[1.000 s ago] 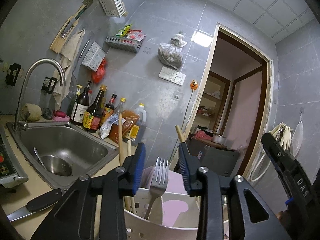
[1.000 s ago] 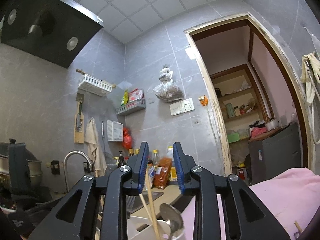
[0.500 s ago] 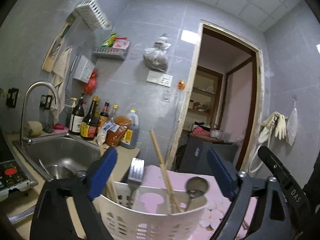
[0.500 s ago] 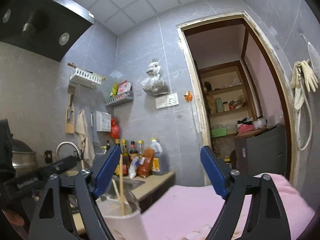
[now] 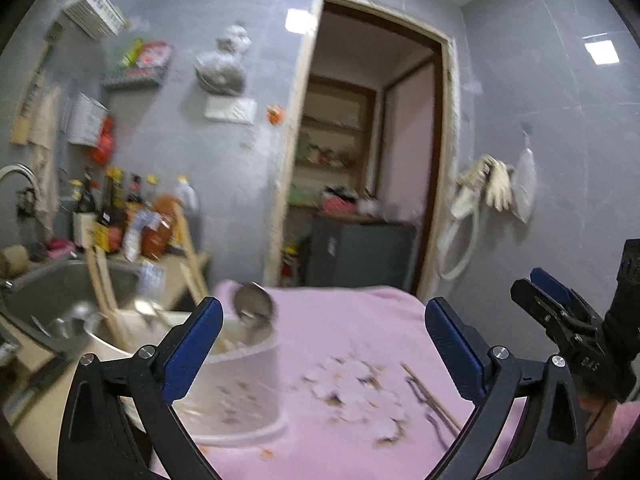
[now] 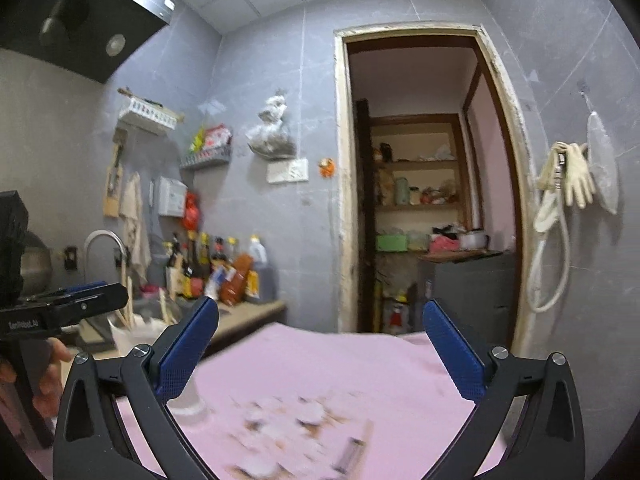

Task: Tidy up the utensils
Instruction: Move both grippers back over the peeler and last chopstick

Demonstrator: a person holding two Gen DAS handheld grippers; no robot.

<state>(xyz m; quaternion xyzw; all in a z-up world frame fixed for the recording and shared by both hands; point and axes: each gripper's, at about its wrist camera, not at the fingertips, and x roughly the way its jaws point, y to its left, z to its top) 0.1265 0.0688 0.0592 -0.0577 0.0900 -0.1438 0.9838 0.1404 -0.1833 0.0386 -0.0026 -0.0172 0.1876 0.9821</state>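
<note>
A white slotted utensil holder (image 5: pixel 240 380) stands at the left edge of the pink flowered cloth (image 5: pixel 352 332). In it stand wooden chopsticks (image 5: pixel 188 252), a metal spoon (image 5: pixel 253 304) and other blurred cutlery. My left gripper (image 5: pixel 324 344) hangs just right of the holder, its jaws opening wide with nothing between them. A loose chopstick (image 5: pixel 430 396) and a dark utensil lie on the cloth to the right. My right gripper (image 6: pixel 320 348) is over the cloth (image 6: pixel 320 368), jaws opening, nothing in them. A blurred utensil (image 6: pixel 352 452) lies below it.
A steel sink (image 5: pixel 52 292) and a row of sauce bottles (image 5: pixel 120 216) are at the left. An open doorway (image 6: pixel 424 184) with shelves lies straight ahead. Gloves and a hose (image 6: pixel 568 184) hang on the right wall. A range hood (image 6: pixel 80 12) juts out at upper left.
Both grippers went from nearly shut over the holder to wide open and swung right, away from it. The fork, chopsticks and spoon stayed in the holder.
</note>
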